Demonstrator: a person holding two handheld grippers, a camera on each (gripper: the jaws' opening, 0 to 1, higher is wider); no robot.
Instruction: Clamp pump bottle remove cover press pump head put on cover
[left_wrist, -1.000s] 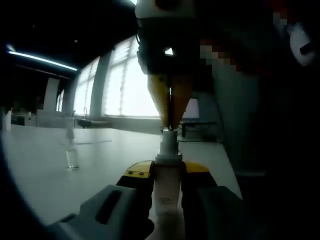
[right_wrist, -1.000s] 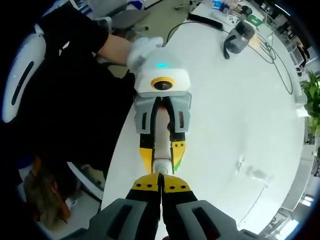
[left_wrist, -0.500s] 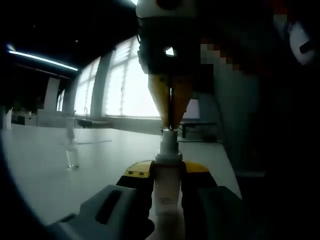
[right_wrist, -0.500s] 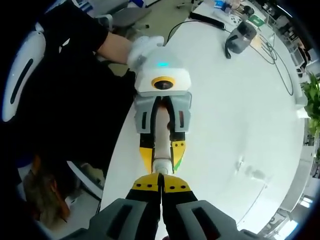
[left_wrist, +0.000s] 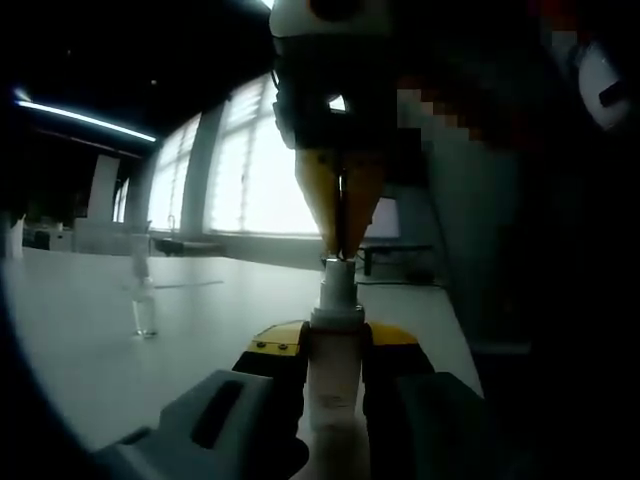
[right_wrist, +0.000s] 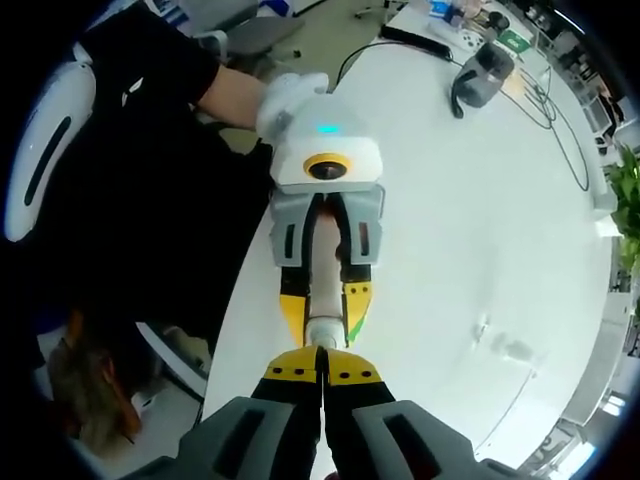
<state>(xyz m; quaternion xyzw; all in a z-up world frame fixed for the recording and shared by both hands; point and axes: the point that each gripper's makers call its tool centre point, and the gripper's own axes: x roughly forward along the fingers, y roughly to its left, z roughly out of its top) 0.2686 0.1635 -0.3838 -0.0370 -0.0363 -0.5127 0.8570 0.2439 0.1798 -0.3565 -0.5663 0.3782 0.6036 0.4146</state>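
A pale pump bottle (left_wrist: 335, 385) stands upright with my left gripper (left_wrist: 335, 345) shut on its body. Its pump head (left_wrist: 338, 288) rises above the yellow jaw tips. From above, my right gripper (left_wrist: 340, 250) comes down with its jaws shut, their tip touching the top of the pump head. In the right gripper view, my right gripper (right_wrist: 322, 362) sits over the pump head (right_wrist: 322, 332), and the left gripper (right_wrist: 323, 315) holds the bottle (right_wrist: 322, 270) below it. The clear cover (left_wrist: 143, 308) stands apart on the table, also seen as a faint clear shape (right_wrist: 510, 348).
The white table (right_wrist: 450, 200) is wide, with its near edge beside the person's dark sleeve (right_wrist: 150, 80) and gloved hand (right_wrist: 285, 95). A dark device (right_wrist: 478, 75) with cables (right_wrist: 560, 130) lies at the far end. Bright windows (left_wrist: 250, 170) line the room.
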